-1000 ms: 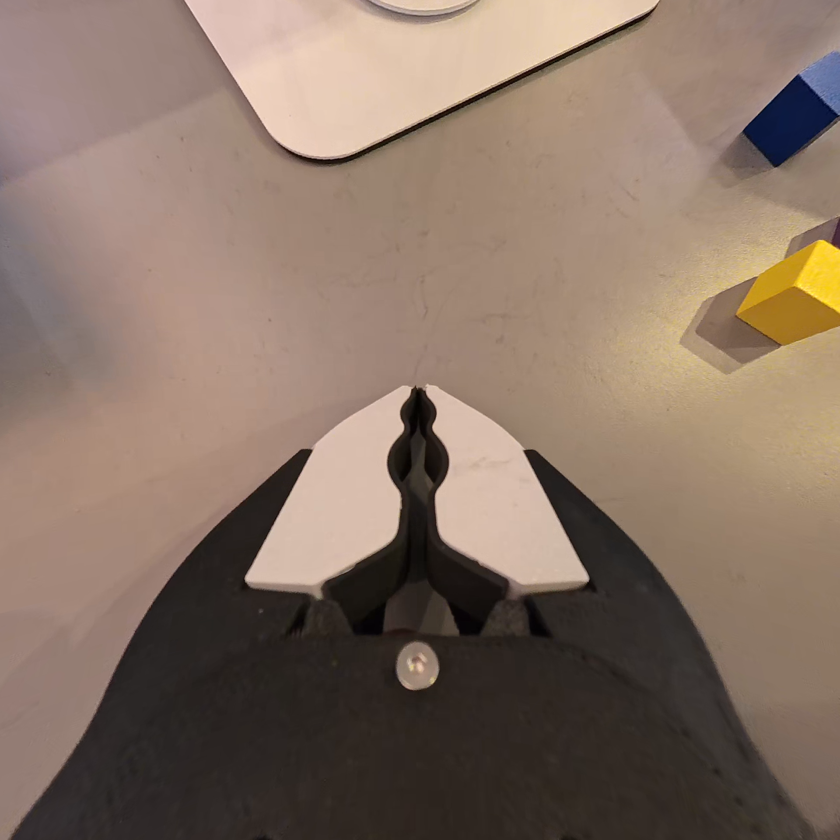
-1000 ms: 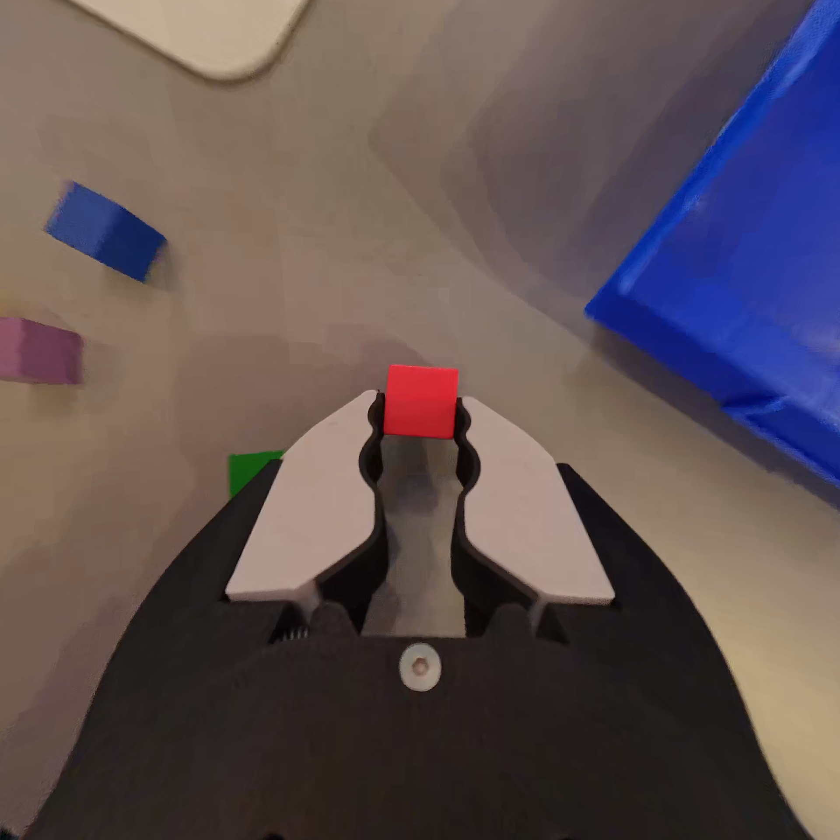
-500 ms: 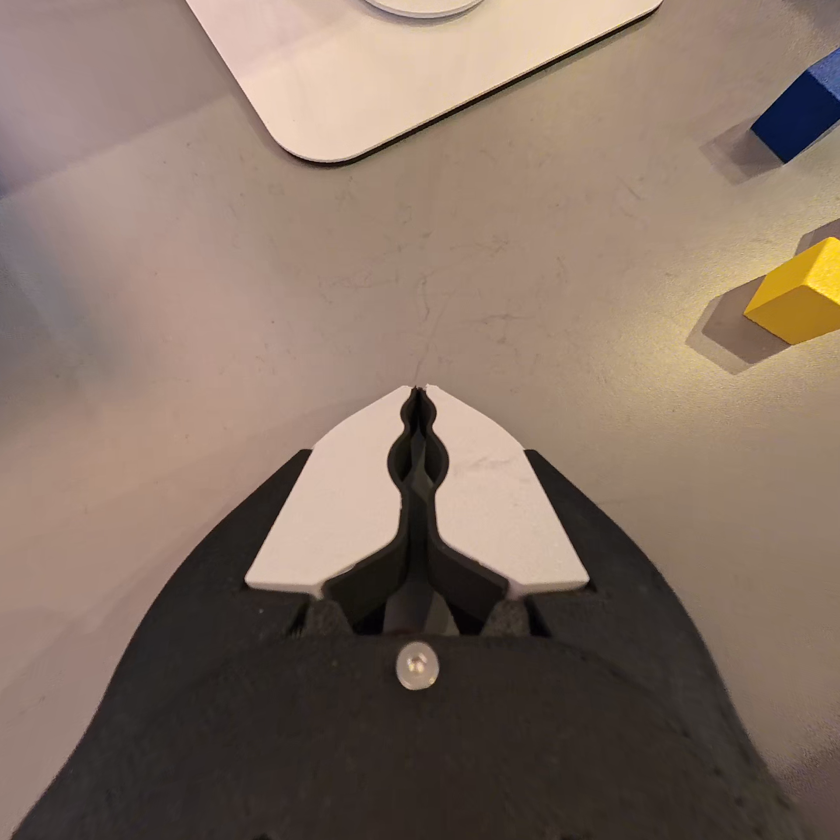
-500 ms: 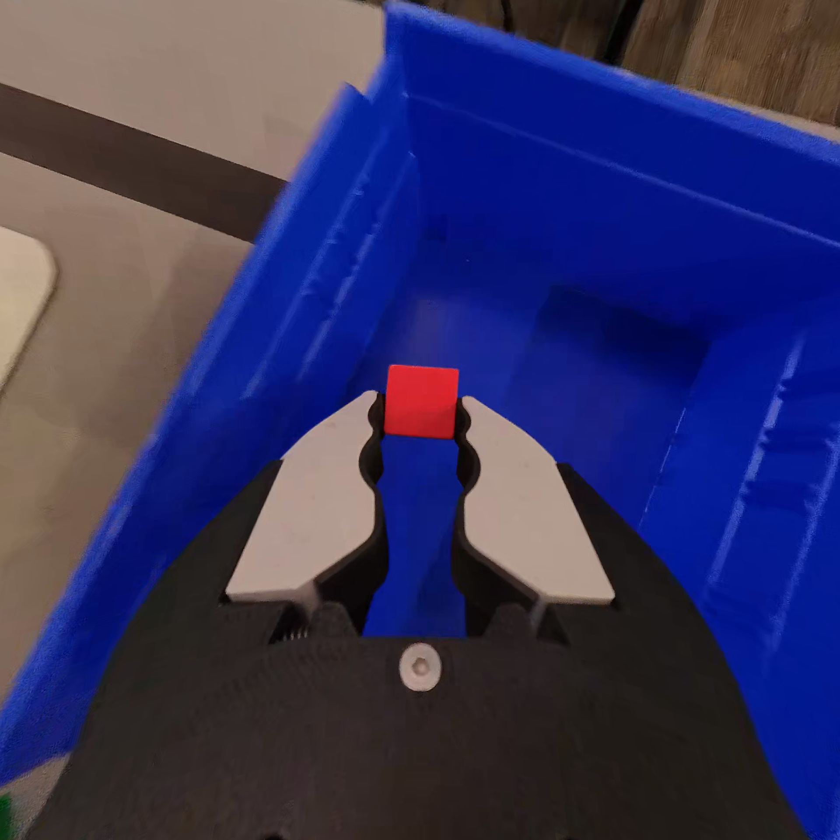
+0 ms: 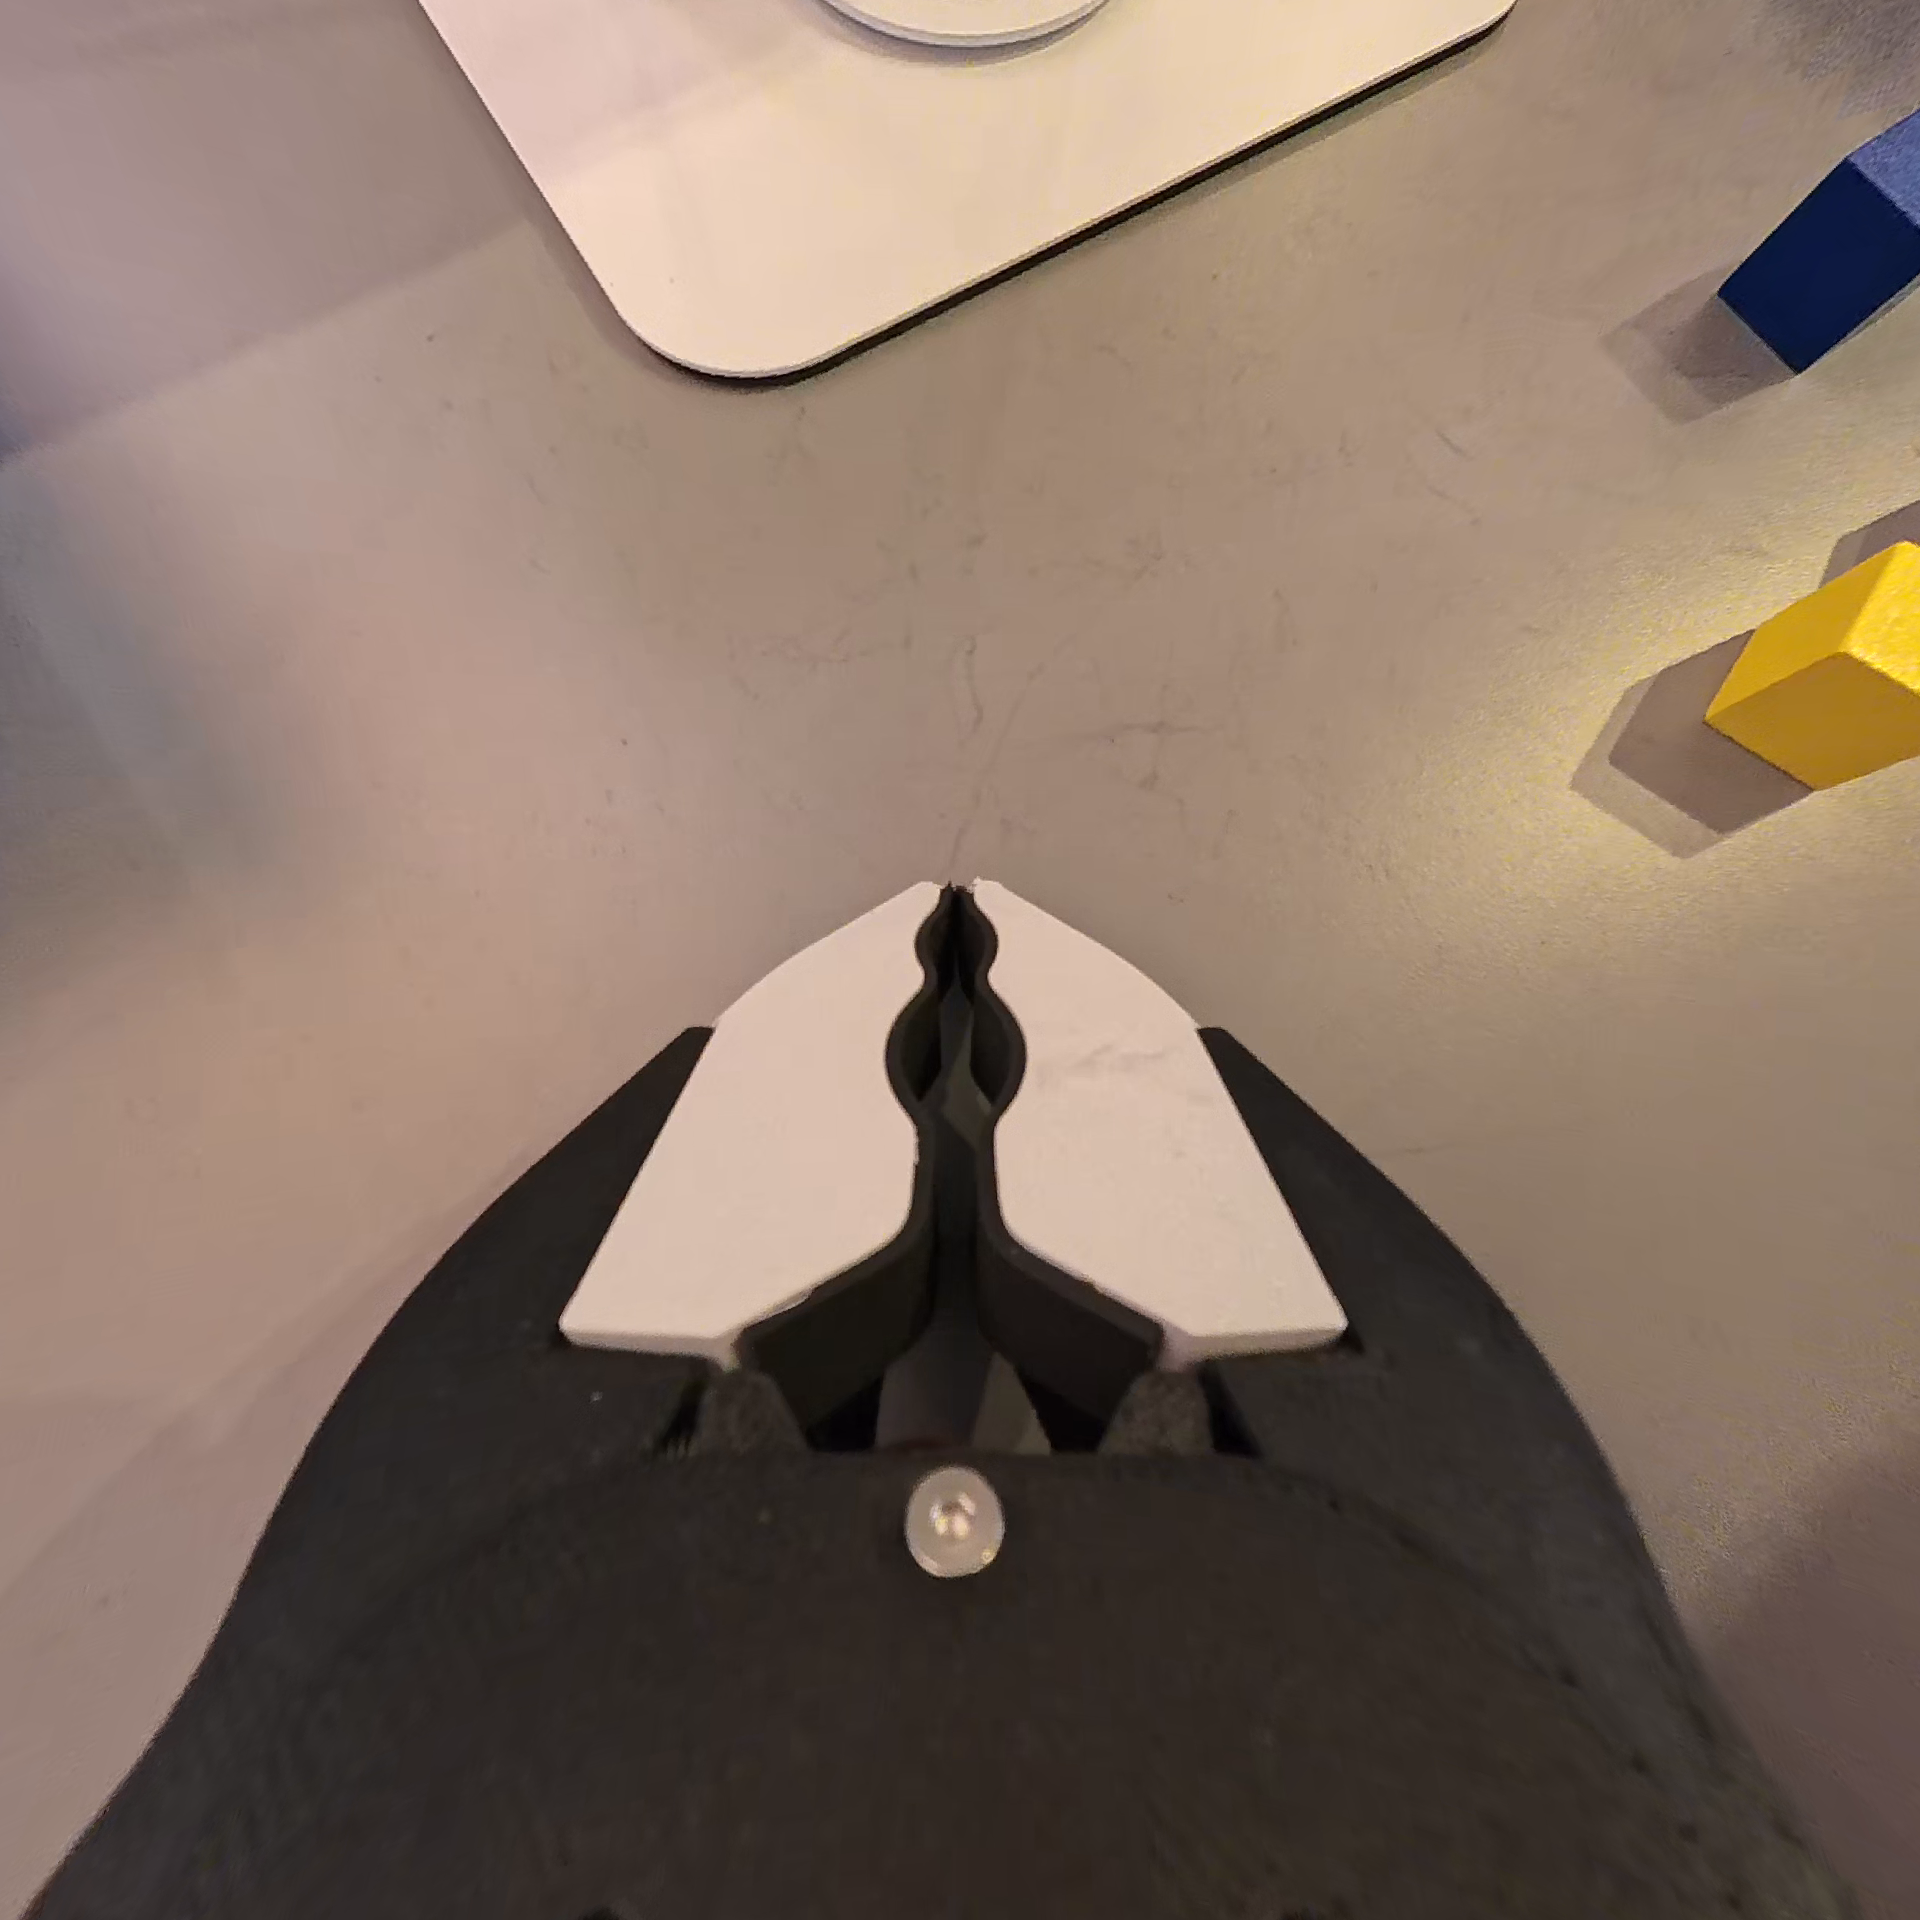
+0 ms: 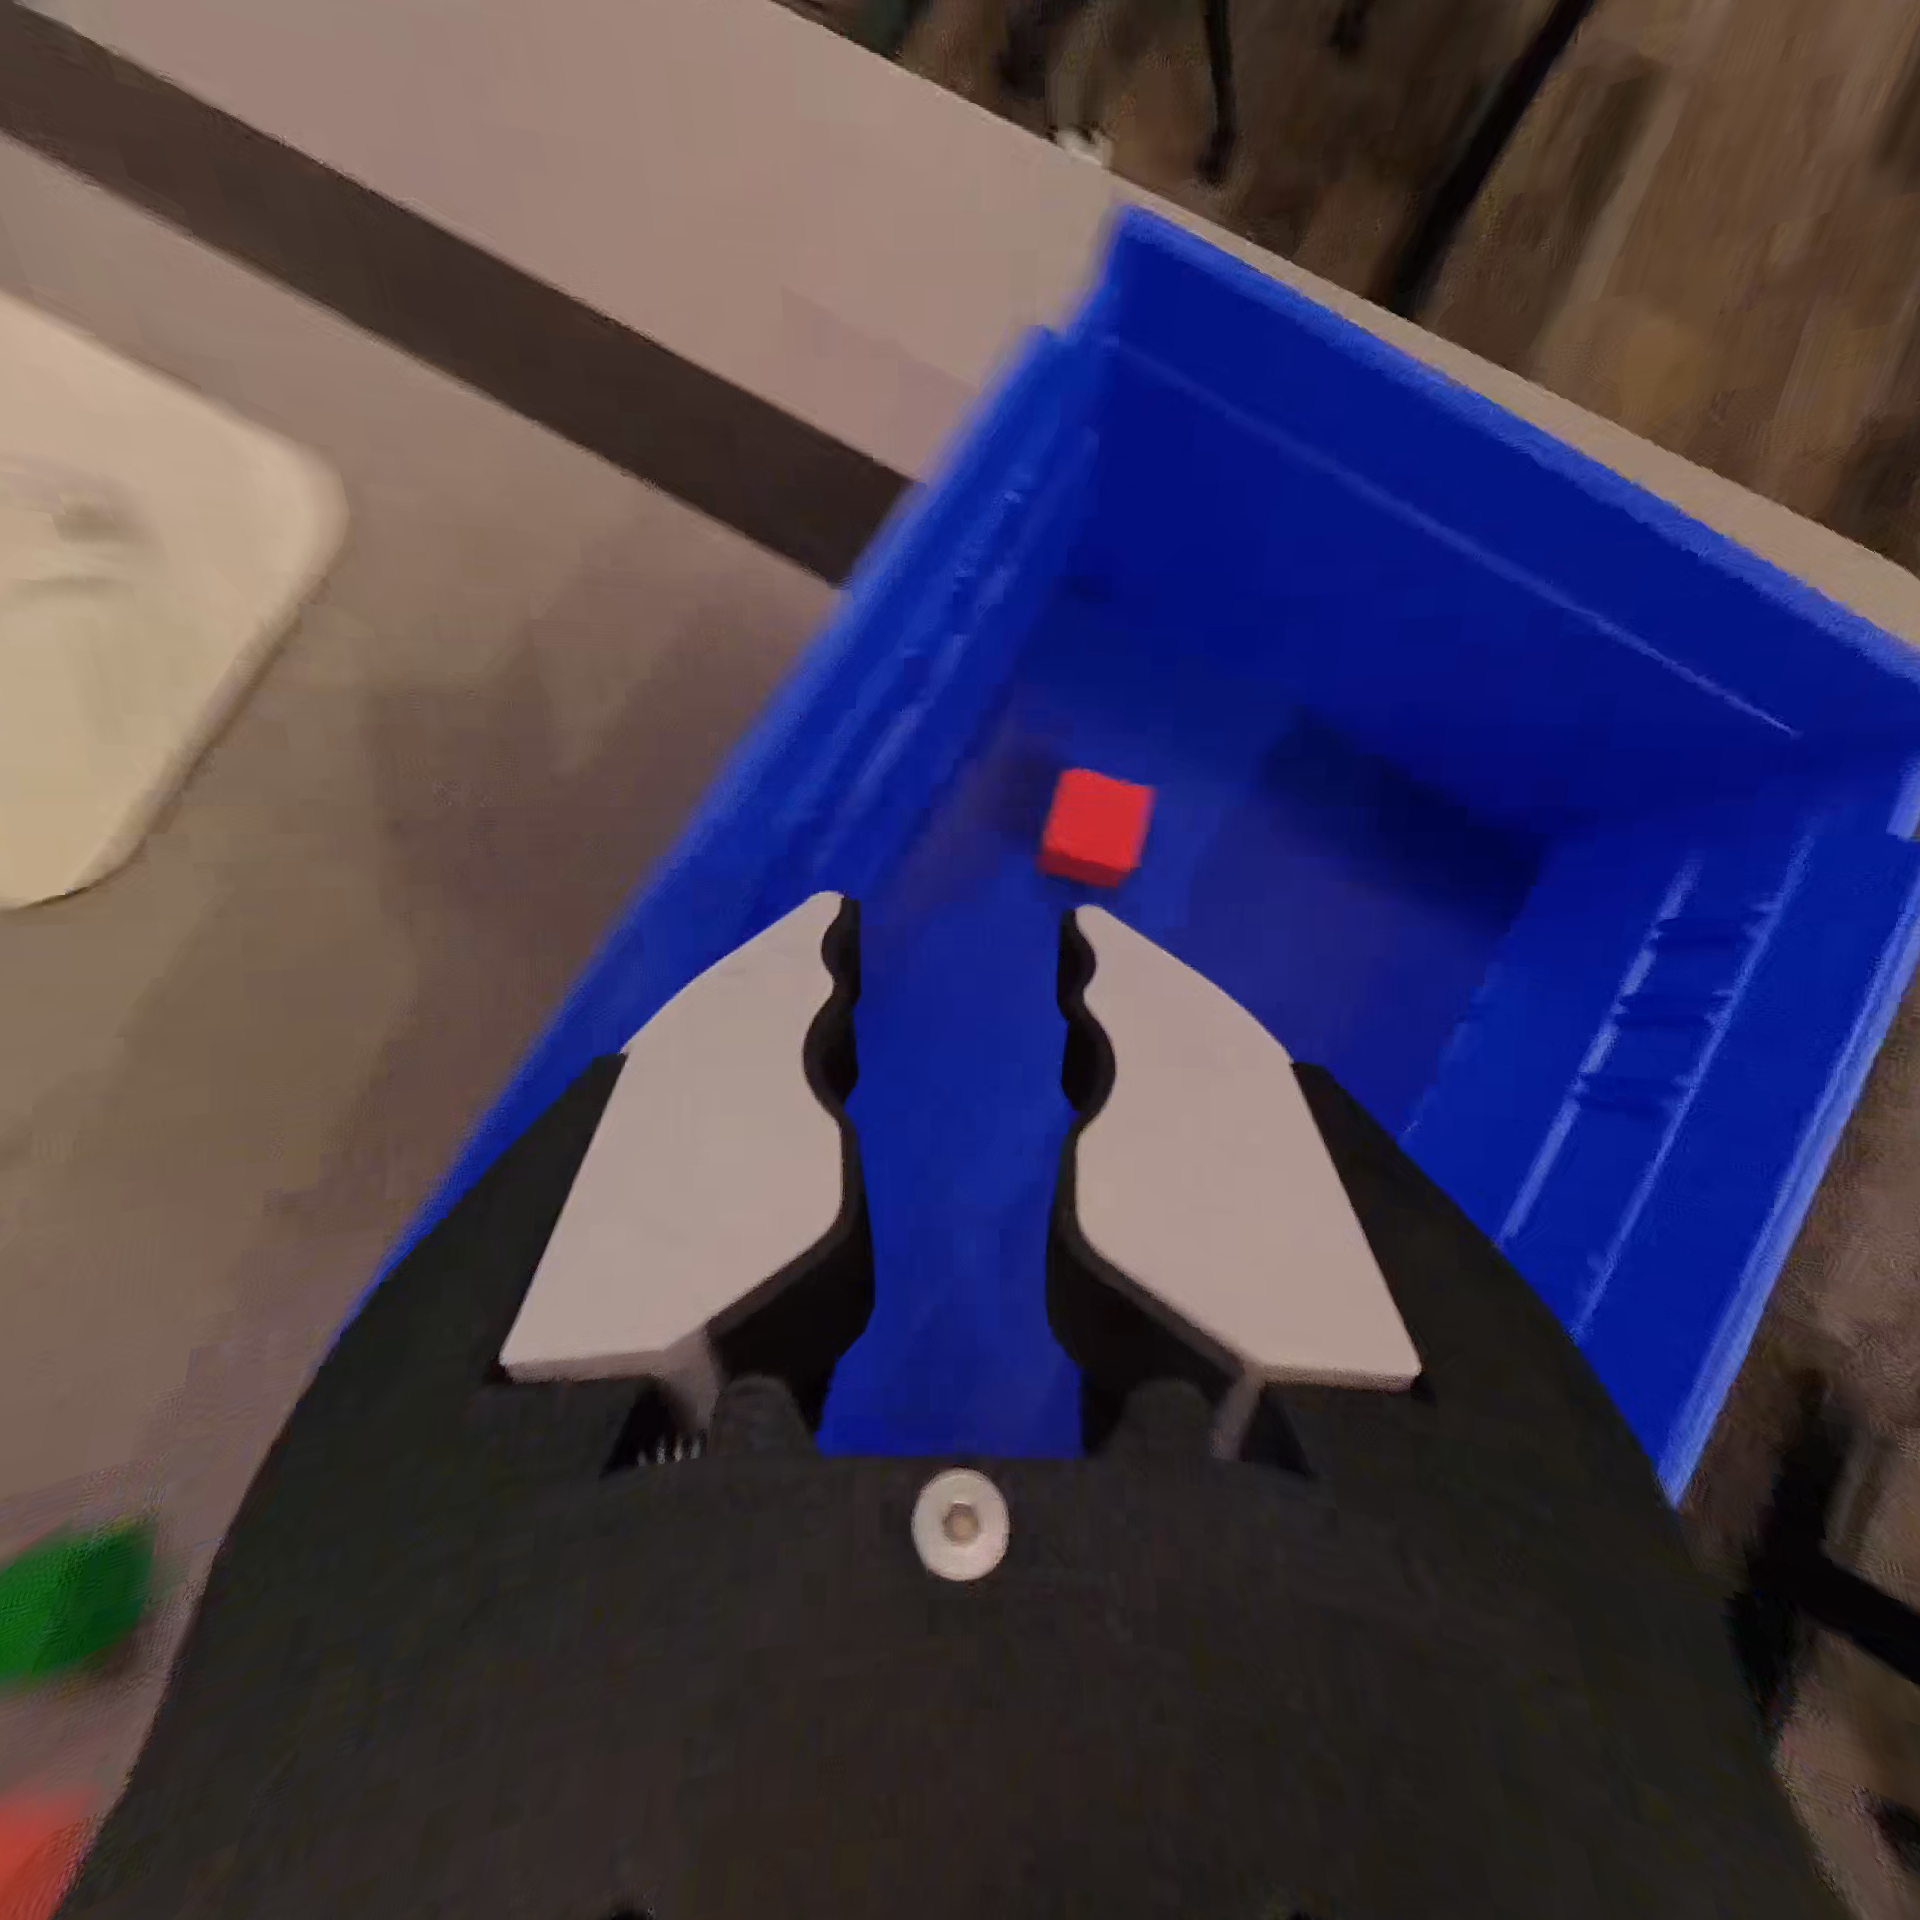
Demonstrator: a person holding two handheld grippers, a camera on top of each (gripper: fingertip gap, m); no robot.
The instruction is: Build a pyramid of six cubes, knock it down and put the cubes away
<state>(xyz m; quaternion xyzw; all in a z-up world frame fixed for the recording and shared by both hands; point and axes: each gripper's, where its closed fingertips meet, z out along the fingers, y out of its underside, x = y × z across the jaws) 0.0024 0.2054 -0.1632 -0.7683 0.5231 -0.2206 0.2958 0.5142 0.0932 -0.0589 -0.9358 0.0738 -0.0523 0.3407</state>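
Observation:
In the right wrist view my right gripper point(image 6: 956, 914) is open over the blue bin point(image 6: 1403, 540). A red cube point(image 6: 1096, 826) lies free inside the bin, just beyond the fingertips and apart from them. A green cube point(image 6: 73, 1621) and part of a red thing point(image 6: 36, 1849) show blurred at the lower left on the table. In the left wrist view my left gripper point(image 5: 958, 889) is shut with nothing between its pads, low over the grey table. A yellow cube point(image 5: 1829, 686) and a dark blue cube point(image 5: 1829, 249) lie to its right.
A white flat base plate point(image 5: 935, 156) lies ahead of the left gripper; it also shows in the right wrist view point(image 6: 135, 623). A dark strip point(image 6: 416, 281) crosses the table beyond the bin. Wooden flooring point(image 6: 1558, 156) shows past the table edge.
My right gripper carried the red cube over the blue bin, opened, and the cube left the grasp into the bin. The left gripper has stayed shut and almost still.

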